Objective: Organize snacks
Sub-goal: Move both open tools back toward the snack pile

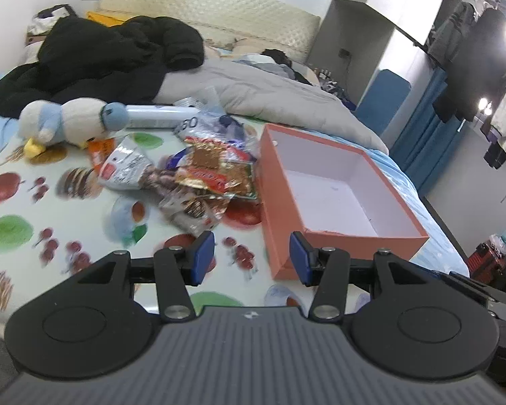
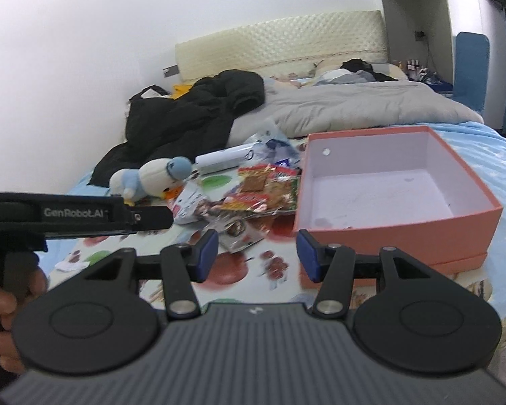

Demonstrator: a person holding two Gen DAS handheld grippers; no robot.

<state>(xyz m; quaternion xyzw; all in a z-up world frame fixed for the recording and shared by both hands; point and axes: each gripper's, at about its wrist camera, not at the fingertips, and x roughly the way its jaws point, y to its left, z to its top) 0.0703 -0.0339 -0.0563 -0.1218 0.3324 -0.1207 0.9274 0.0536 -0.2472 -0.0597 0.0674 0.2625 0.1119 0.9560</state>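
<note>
left wrist view puts you over a bed with a fruit-print sheet (image 1: 23,229) spread across its near end, white wall and a quilted cream headboard (image 1: 202,6) at the far end. a black jacket (image 1: 94,57) is heaped toward the far left corner, a grey duvet (image 1: 253,91) is bunched along the far right side, and clothes hang on a rack off the right edge.

your left gripper (image 1: 252,258) is hanging with its blue pads apart and nothing between them, just above the near edge of the sheet. the snack packets (image 1: 199,175) sit piled mid-sheet, ahead and a bit left of the pads, well apart from them. the orange box (image 1: 280,209) sits right beside the pile, lid off, its near corner just behind your right-hand pad. a plush penguin (image 1: 67,121) lies toward the left edge behind the pile.

your right gripper (image 2: 257,256) is likewise spread and holding nothing, with the pile (image 2: 259,192) ahead and the box (image 2: 404,229) ahead-right.
</note>
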